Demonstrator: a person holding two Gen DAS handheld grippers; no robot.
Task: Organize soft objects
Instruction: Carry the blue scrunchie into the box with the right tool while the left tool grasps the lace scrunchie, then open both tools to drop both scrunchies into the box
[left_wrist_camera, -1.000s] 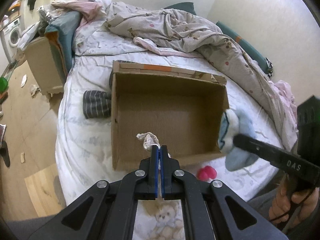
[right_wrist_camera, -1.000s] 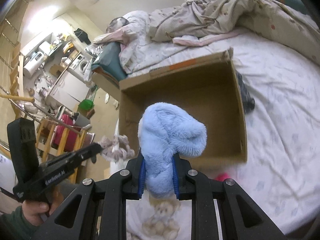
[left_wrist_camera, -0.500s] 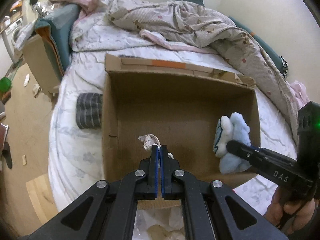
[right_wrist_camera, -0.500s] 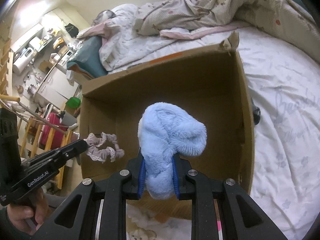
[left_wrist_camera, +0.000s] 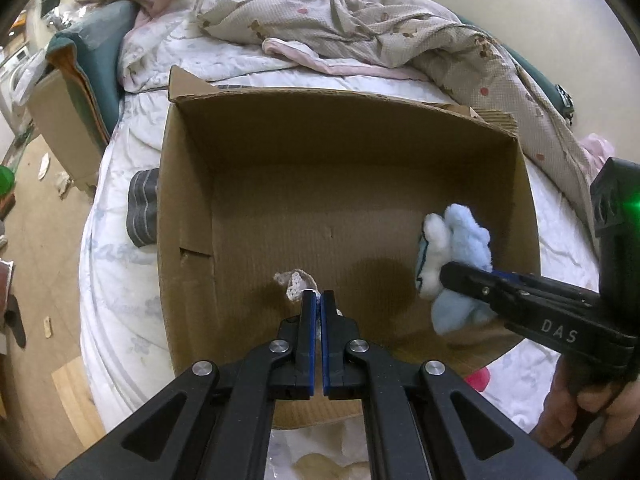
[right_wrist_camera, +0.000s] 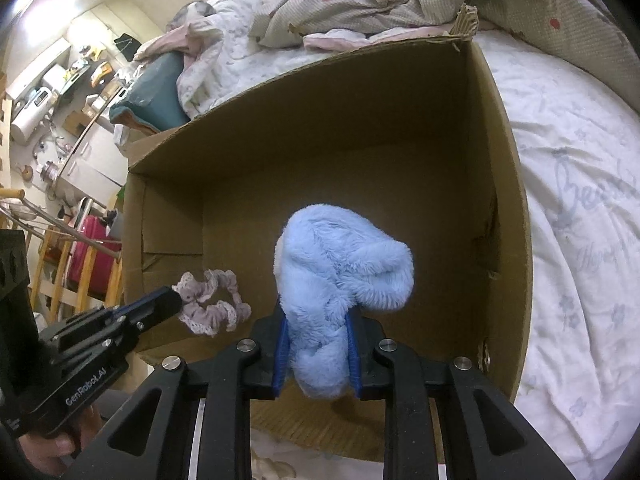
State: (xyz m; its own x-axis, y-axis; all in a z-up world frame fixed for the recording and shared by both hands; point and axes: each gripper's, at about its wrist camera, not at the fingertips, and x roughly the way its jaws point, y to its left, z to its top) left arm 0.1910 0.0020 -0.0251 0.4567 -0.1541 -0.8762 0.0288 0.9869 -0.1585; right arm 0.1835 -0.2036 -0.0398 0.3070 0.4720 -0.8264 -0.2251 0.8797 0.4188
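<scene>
An open cardboard box (left_wrist_camera: 184, 184) (right_wrist_camera: 508, 216) lies on the bed with nothing on its floor. My left gripper (left_wrist_camera: 317, 300) (right_wrist_camera: 174, 300) is shut on a lilac lace scrunchie (left_wrist_camera: 294, 284) (right_wrist_camera: 212, 306), held inside the box near its front wall. My right gripper (right_wrist_camera: 318, 320) (left_wrist_camera: 448, 276) is shut on a fluffy blue and white plush toy (right_wrist_camera: 344, 268) (left_wrist_camera: 456, 256), held inside the box on its right side, above the floor.
The box sits on a white bedsheet (right_wrist_camera: 580, 208). A crumpled beige quilt (left_wrist_camera: 380, 28) lies behind it. A grey striped cloth (left_wrist_camera: 142, 212) lies left of the box and a pink object (left_wrist_camera: 478, 378) by its front right corner. Wooden floor (left_wrist_camera: 28, 320) lies left of the bed.
Both grippers have moved forward over the box's front wall and now hold the scrunchie and the plush toy inside the box. Both stay shut.
</scene>
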